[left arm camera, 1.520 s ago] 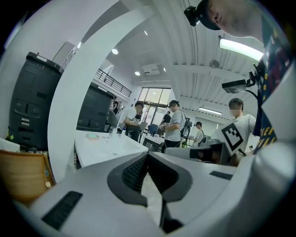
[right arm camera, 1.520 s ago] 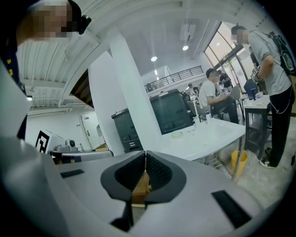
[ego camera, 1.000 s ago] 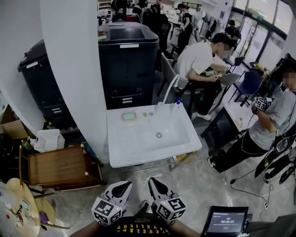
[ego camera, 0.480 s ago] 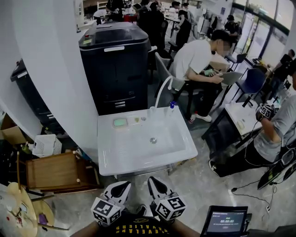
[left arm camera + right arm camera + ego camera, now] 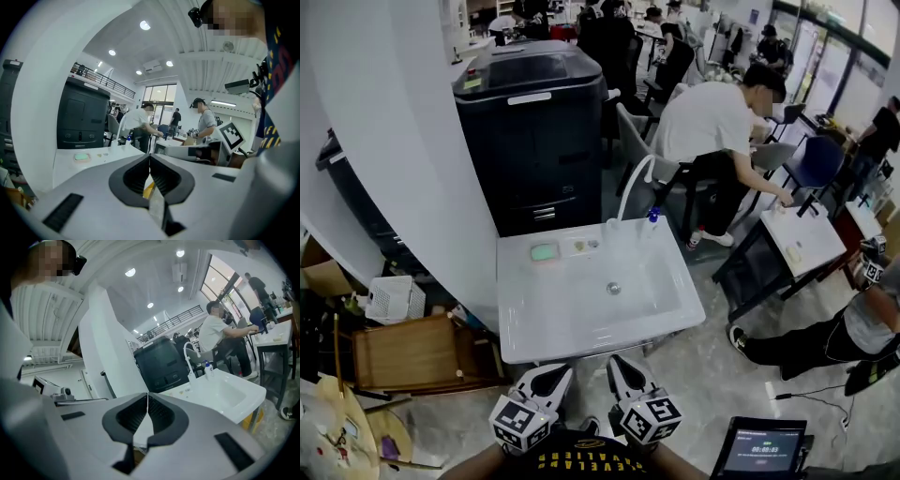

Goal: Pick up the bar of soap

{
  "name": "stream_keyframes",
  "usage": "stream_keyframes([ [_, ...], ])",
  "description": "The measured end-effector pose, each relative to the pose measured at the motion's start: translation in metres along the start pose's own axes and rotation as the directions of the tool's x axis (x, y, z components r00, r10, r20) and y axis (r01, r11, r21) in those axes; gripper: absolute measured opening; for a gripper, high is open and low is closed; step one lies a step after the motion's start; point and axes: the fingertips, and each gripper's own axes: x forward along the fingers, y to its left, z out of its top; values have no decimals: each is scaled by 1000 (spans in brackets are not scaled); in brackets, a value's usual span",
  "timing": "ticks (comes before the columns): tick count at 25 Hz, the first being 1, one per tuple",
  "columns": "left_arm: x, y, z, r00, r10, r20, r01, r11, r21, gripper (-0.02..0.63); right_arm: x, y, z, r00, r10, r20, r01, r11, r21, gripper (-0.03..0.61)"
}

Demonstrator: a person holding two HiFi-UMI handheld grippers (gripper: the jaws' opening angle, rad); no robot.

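White sink (image 5: 581, 330) on a grey floor (image 5: 712, 375), before a dark copier (image 5: 534, 131); the green bar of soap (image 5: 545, 251) lies on its rear-left ledge. Left gripper (image 5: 551, 375) and right gripper (image 5: 621, 367), jaws pressed together and empty, hover near its front edge.

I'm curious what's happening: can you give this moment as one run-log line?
soap: on sink ledge, back left, untouched | left claw: shut, empty | right claw: shut, empty

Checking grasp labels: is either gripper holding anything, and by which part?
Nothing is held. Both the left gripper and right gripper are shut and empty; the bar of soap lies on the sink, at its far left corner.
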Motion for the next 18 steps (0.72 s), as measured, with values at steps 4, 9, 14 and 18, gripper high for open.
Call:
stream_keyframes([
  [4,10,24,4,1000,-15,8,15,1000,-15,12,26,-4,3,1000,-21,-11,21,1000,-8,18],
  [9,14,77,16,1000,-9,11,9,999,-36,11,78,5,5,999,-15,-38,15,1000,-10,18],
  [14,24,129,34,999,-19,32,20,999,-31,12,132,13,14,999,-23,-40,22,999,-25,18],
  [18,34,164,46,998,-52,37,53,998,-25,12,168,16,22,998,-44,-37,43,998,-38,18],
])
